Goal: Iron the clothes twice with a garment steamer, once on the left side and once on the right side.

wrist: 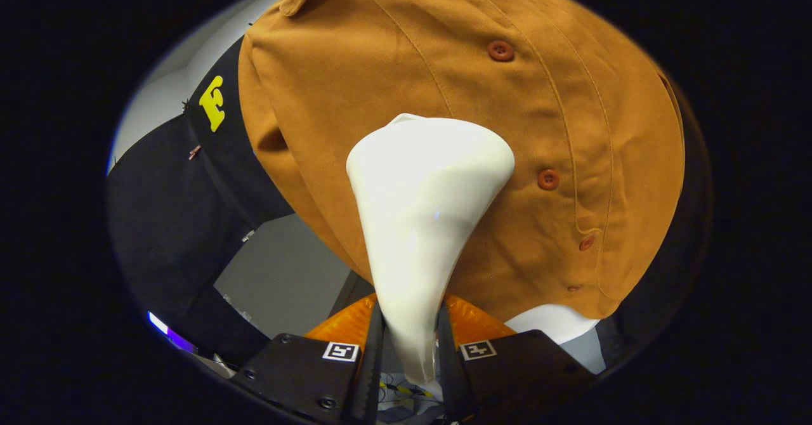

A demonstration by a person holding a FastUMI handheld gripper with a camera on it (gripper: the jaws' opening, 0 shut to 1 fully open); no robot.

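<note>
White garment steamer (422,222), clamped between the gripper (409,342) fingers, rests its head against the brown shirt (520,127).

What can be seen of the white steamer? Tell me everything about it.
The garment steamer is glossy white, plastic by its look, with a slim handle that flares into a broad head. The claw is shut on the handle, one finger pressing each side. The head points away from the claw at the brown buttoned shirt, left of its button row; whether it touches the cloth cannot be told.
</note>
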